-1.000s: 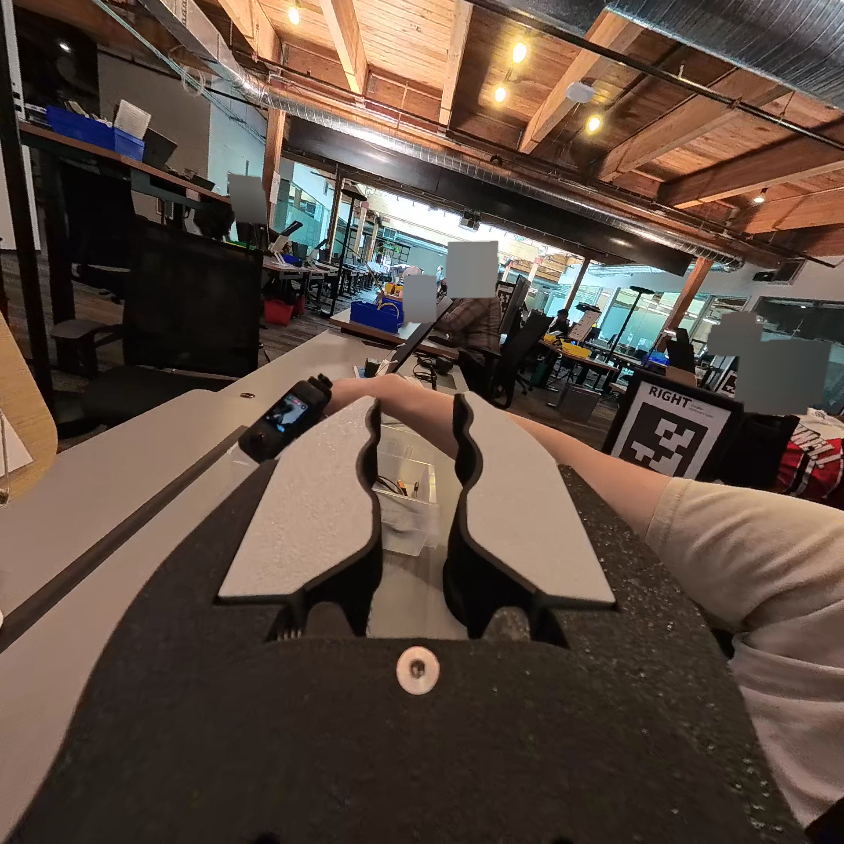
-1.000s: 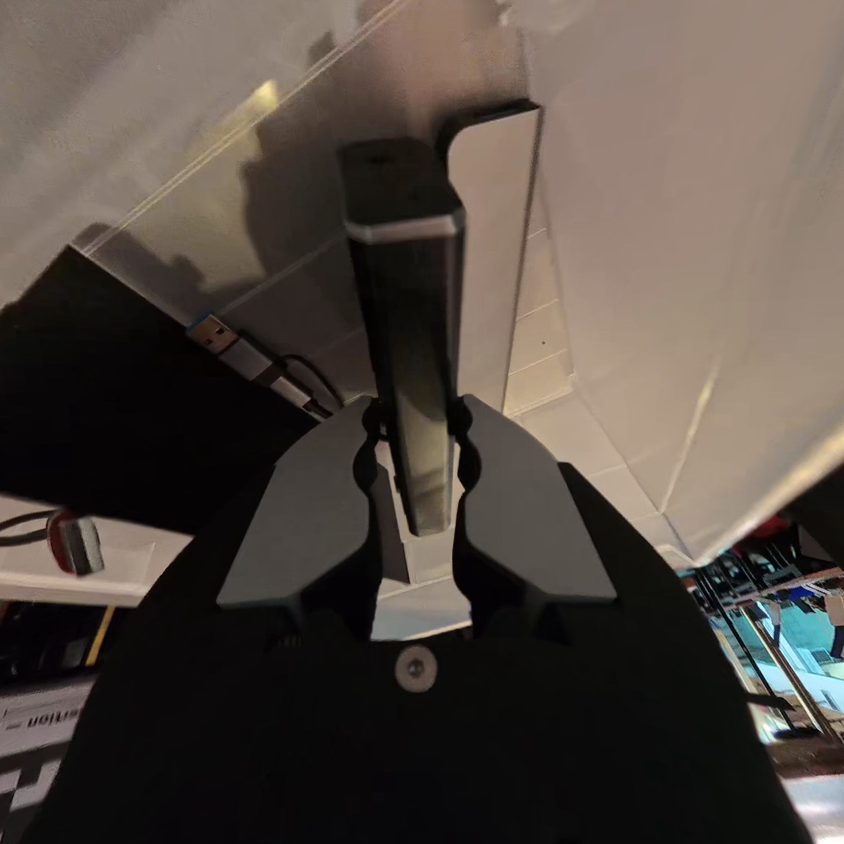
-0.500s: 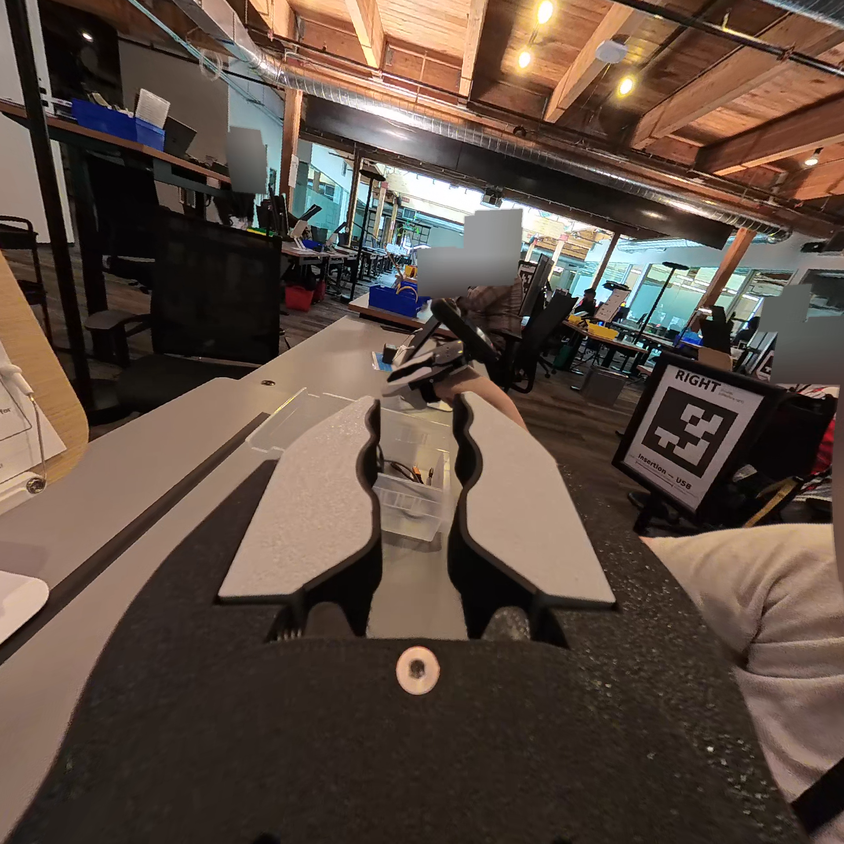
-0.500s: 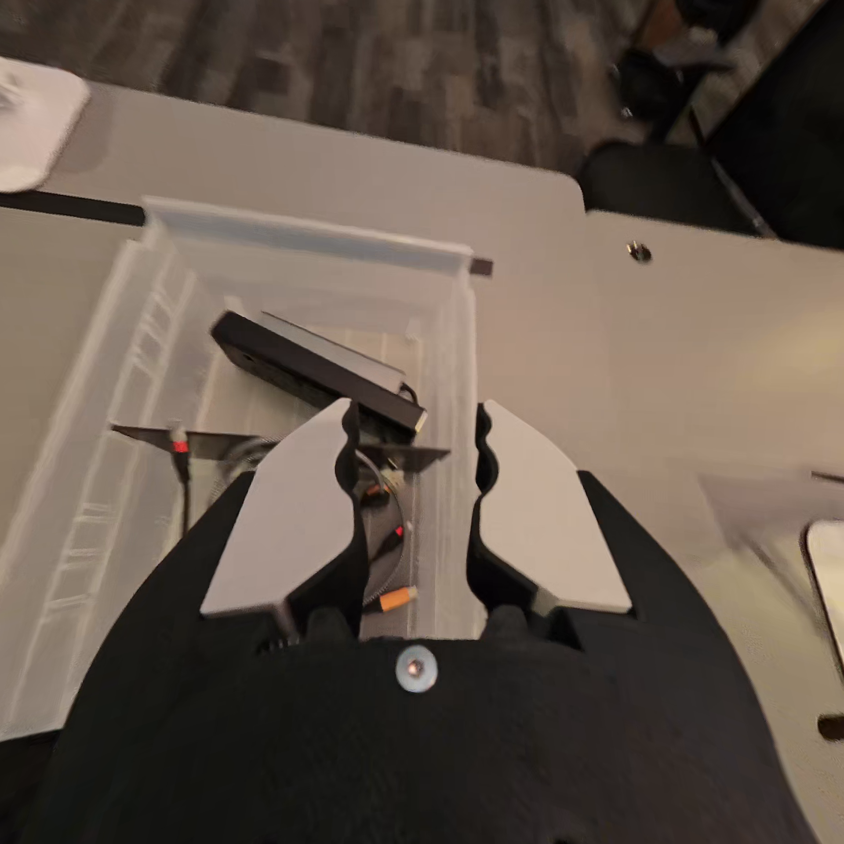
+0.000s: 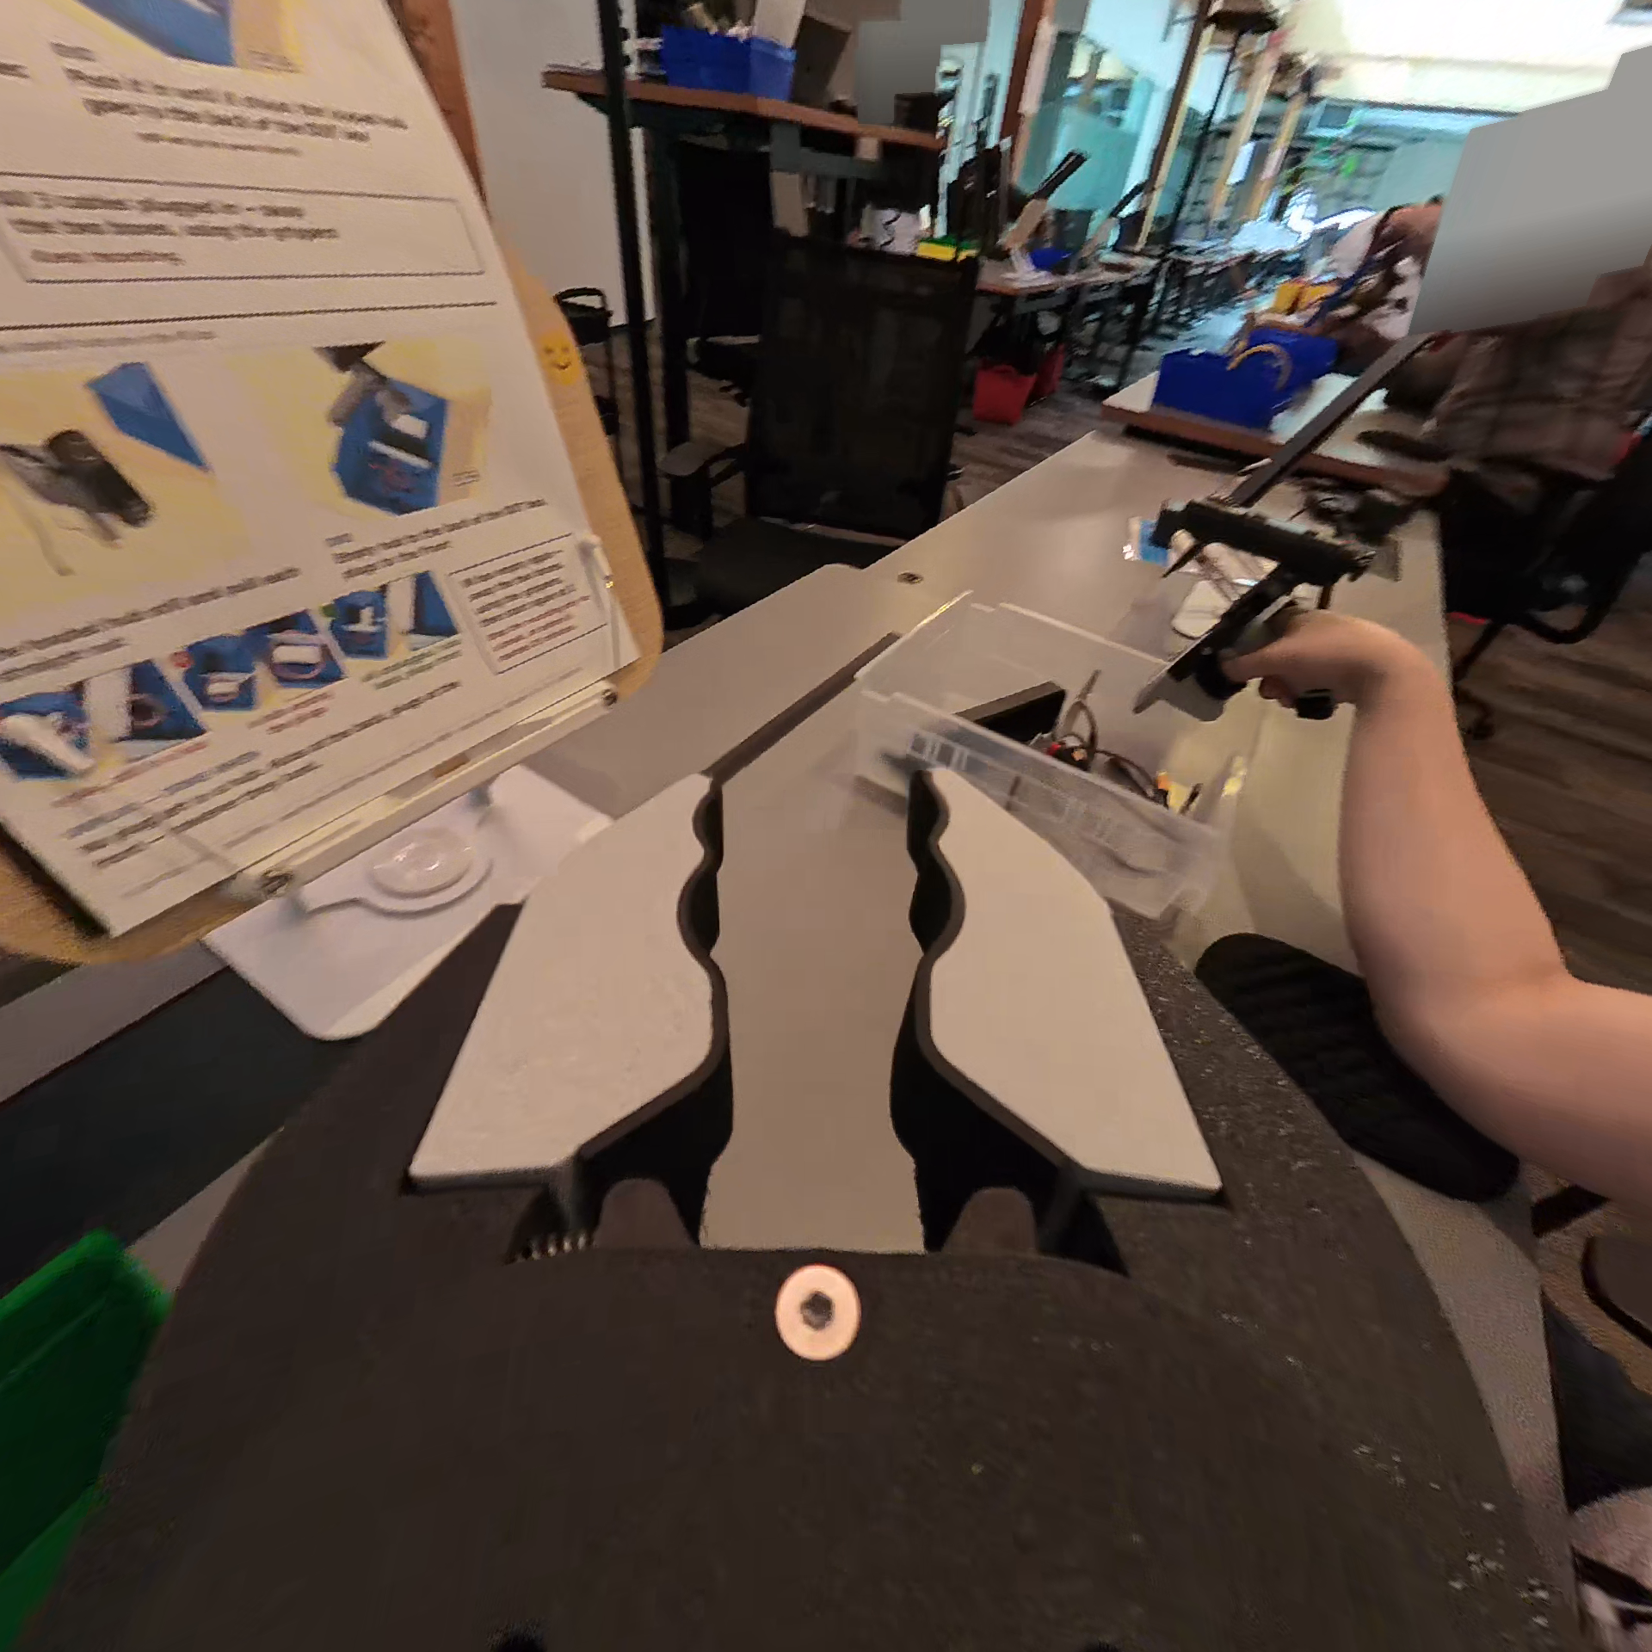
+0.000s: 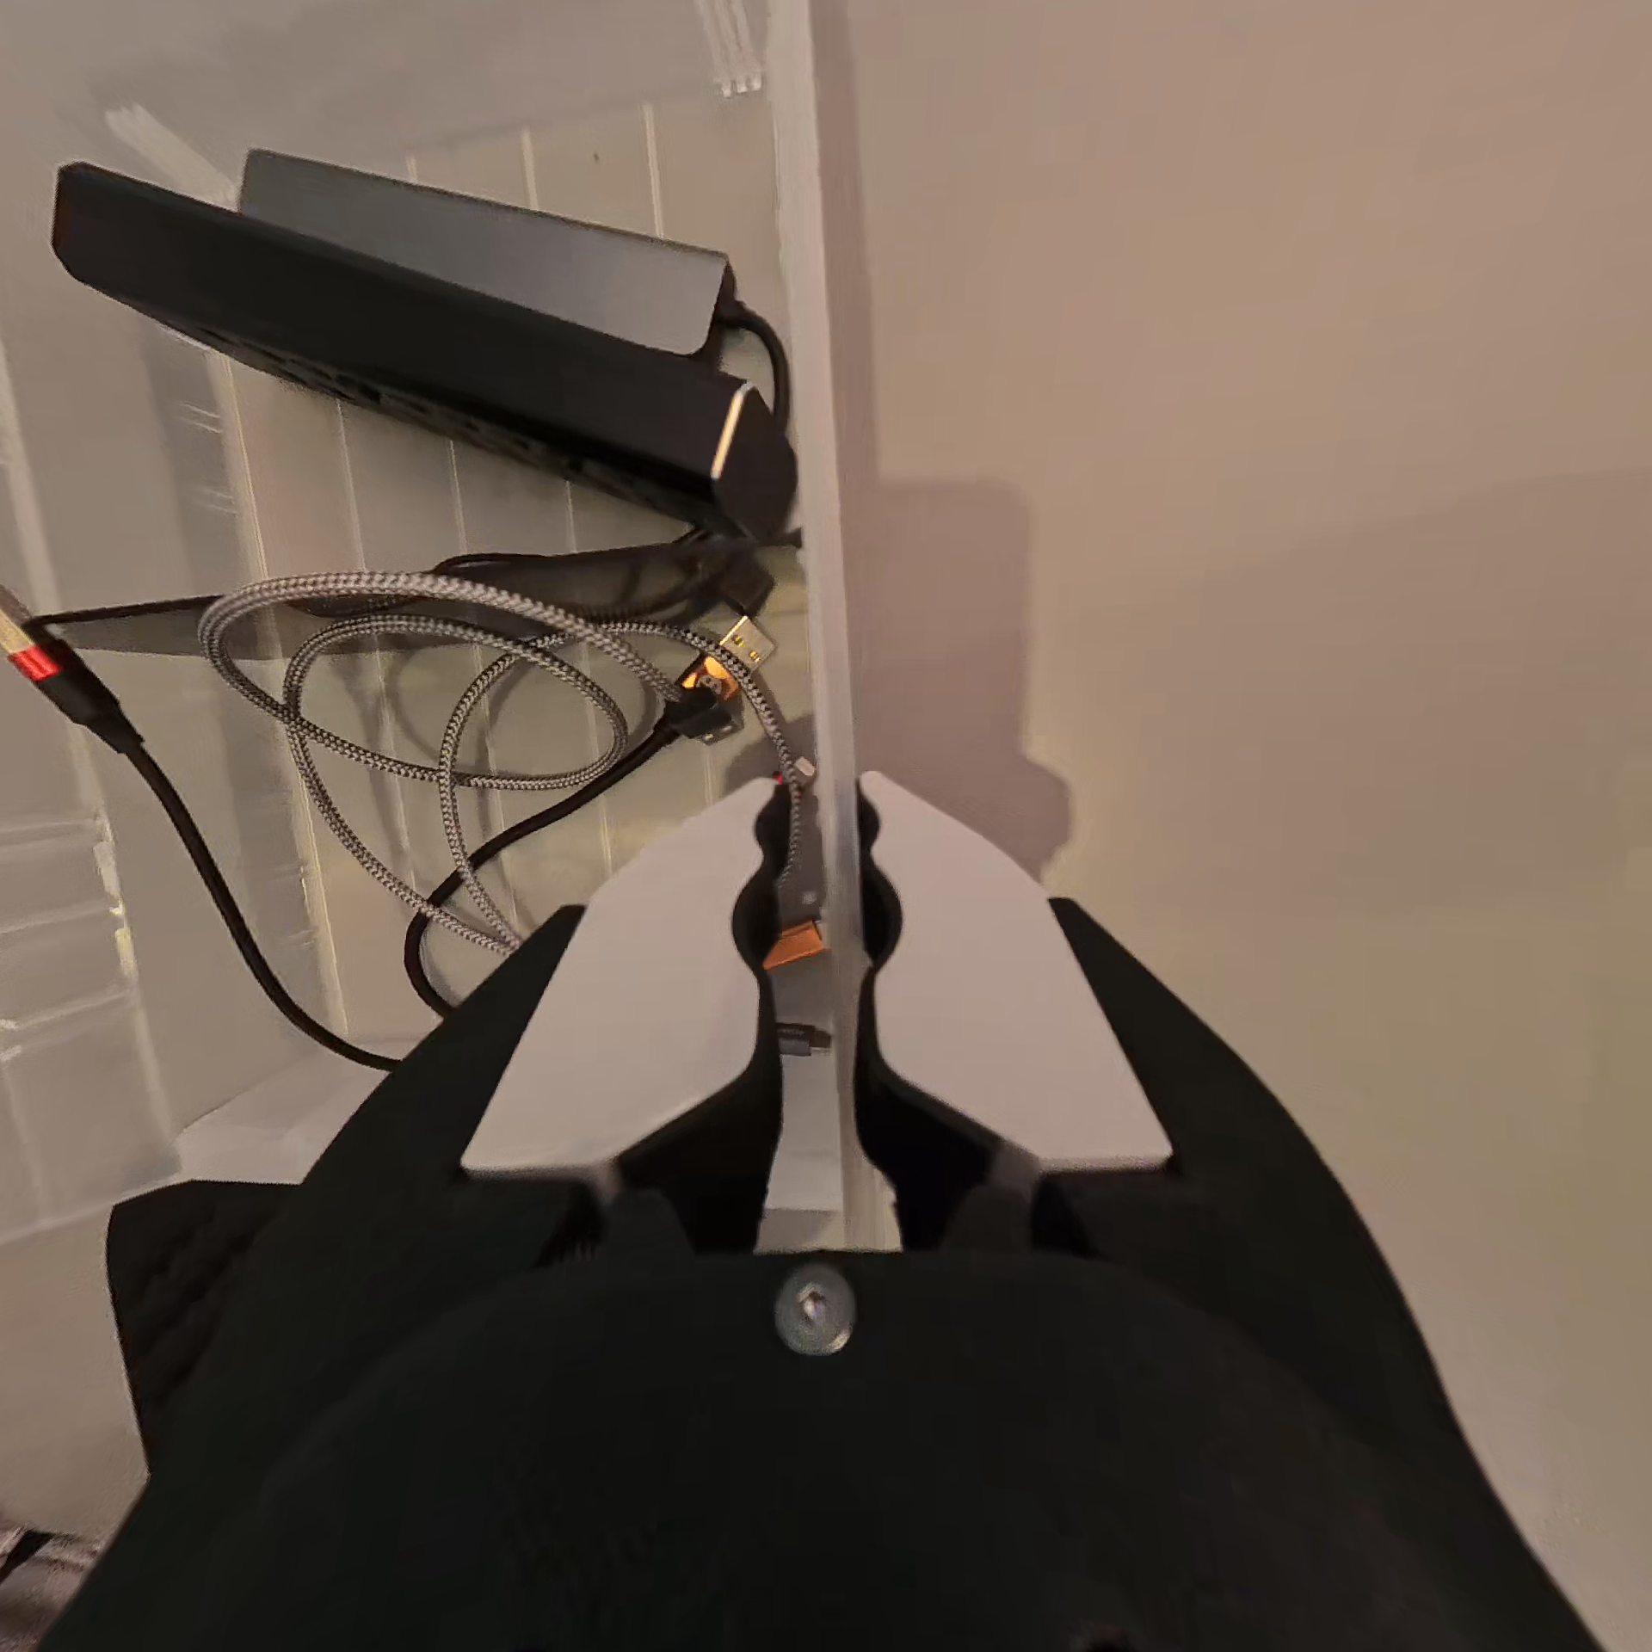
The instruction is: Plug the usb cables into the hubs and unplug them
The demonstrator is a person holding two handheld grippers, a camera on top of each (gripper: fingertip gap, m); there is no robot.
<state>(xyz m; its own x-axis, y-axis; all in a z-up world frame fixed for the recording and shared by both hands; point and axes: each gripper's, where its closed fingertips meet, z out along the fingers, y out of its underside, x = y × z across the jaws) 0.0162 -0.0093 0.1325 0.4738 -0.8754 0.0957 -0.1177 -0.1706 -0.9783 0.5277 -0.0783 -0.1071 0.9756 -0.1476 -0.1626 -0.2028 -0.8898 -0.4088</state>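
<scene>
Right wrist view: right gripper straddles clear bin wall, jaws apart, probably reaching cables; left gripper apart, empty.

hubs + cables in bin, bin on table

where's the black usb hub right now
In the right wrist view, the black usb hub lies at upper left inside the clear bin, against a grey hub, above the tangled cables.

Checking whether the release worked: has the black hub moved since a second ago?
Yes. The black hub, then clamped upright in the right claw, now lies inside the clear bin, against its wall, beside the cables.
</scene>
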